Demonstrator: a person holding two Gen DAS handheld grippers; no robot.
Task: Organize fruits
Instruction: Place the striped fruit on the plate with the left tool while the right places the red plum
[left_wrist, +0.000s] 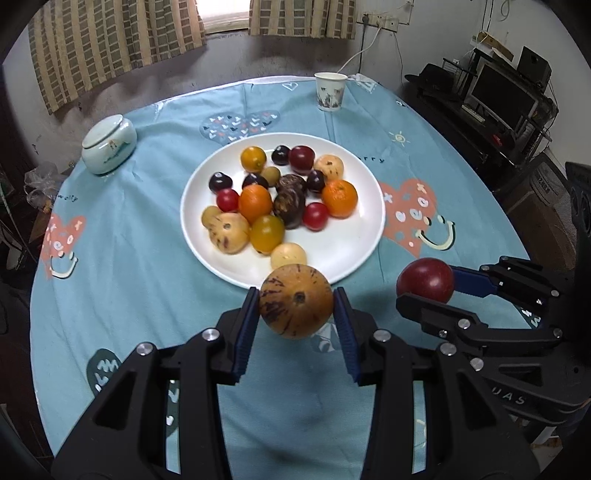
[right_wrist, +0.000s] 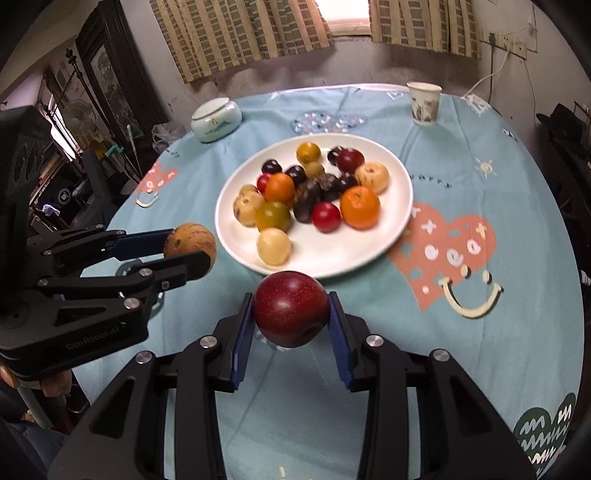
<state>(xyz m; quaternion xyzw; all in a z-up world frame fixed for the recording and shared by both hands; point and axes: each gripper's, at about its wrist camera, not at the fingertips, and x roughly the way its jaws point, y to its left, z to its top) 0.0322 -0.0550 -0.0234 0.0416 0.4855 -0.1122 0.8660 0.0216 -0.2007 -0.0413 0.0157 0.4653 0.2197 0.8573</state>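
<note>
Round table (left_wrist: 129, 206) under a light-blue patterned cloth is carrying everything, with curtains and a window behind the far edge. White plate (left_wrist: 354, 251) is sitting near the table's middle, piled with mixed small fruits: oranges, red and dark plums, yellow-brown ones. Left hand-held gripper (left_wrist: 297, 306) is clamping a tan speckled fruit (left_wrist: 295, 301) between its blue pads, holding it just short of the plate's near rim. Right hand-held gripper (right_wrist: 291, 314) is clamping a dark red plum (right_wrist: 290, 308) the same way, also hanging just at the near rim, a bit toward the table's right edge. Both held fruits are looking clear of the cloth, though lift is hard to judge. Plate is lying straight ahead of both grippers, toward the far edge; the two are about equally close, so either could drop first. Bare plate area is on the near-right side, closest to the plum. White lidded jar (left_wrist: 109, 147) and paper cup (left_wrist: 330, 91) are standing by the far edge, well apart from the plate.
</note>
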